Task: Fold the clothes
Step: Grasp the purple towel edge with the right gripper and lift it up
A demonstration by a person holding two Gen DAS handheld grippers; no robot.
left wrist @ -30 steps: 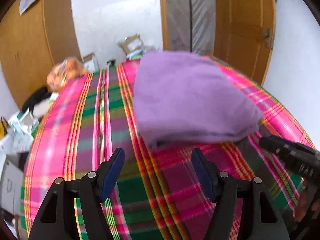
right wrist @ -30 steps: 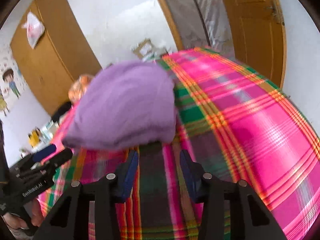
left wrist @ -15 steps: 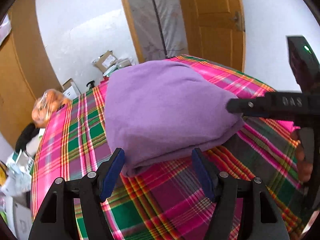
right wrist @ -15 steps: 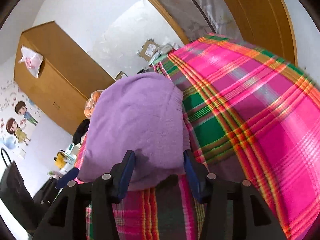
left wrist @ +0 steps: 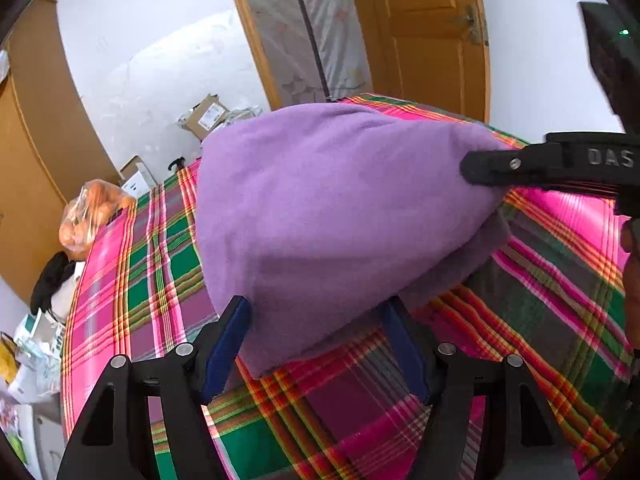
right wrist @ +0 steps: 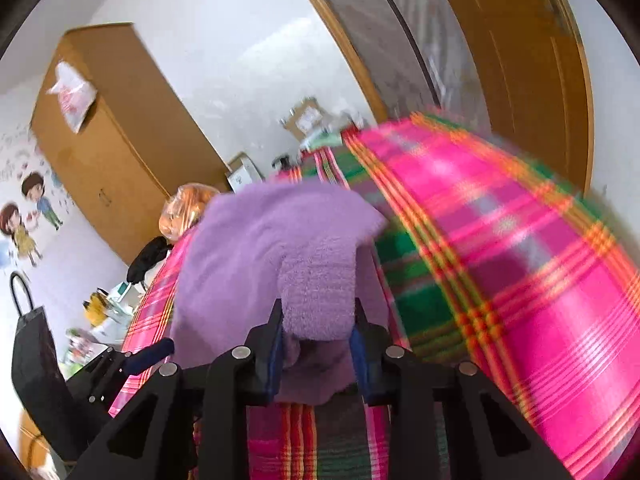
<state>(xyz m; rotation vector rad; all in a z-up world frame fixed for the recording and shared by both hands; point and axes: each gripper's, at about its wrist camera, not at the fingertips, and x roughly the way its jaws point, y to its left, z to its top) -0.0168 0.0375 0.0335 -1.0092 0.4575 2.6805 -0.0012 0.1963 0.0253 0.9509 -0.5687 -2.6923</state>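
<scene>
Purple garment (left wrist: 336, 216): folded fleece, lying on pink, green and orange plaid cloth (left wrist: 540, 280) over a bed or table; which of the two cannot be told. Near corner lifted in a bunch.

Right gripper (right wrist: 318, 334): black frame, blue pads; clamped on the near right corner of the garment, a thick bunch of fleece pinched between the pads and filling the narrow gap. Seen from the left wrist view as a black finger (left wrist: 520, 166) lying against the right edge of the garment, lettered "DAS".

Left gripper (left wrist: 320, 340): black frame, blue pads; spread wide. Near left edge of the garment lying in the gap between the fingers; left pad (left wrist: 226, 346) at the edge of the fabric, contact not clear; no pinch visible. Seen in the right wrist view low at left, blue pad tip (right wrist: 150, 354) just beside the left edge of the garment.

Surroundings: wooden door (left wrist: 432, 36) far right; wooden wardrobe (right wrist: 112, 136) far left with plastic bag (right wrist: 74, 98) hanging on it; cardboard boxes (left wrist: 208, 116) on the far floor; orange bundle in clear wrap (left wrist: 88, 216) at the far left edge of the cloth; cartoon wall stickers (right wrist: 24, 216) at left.
</scene>
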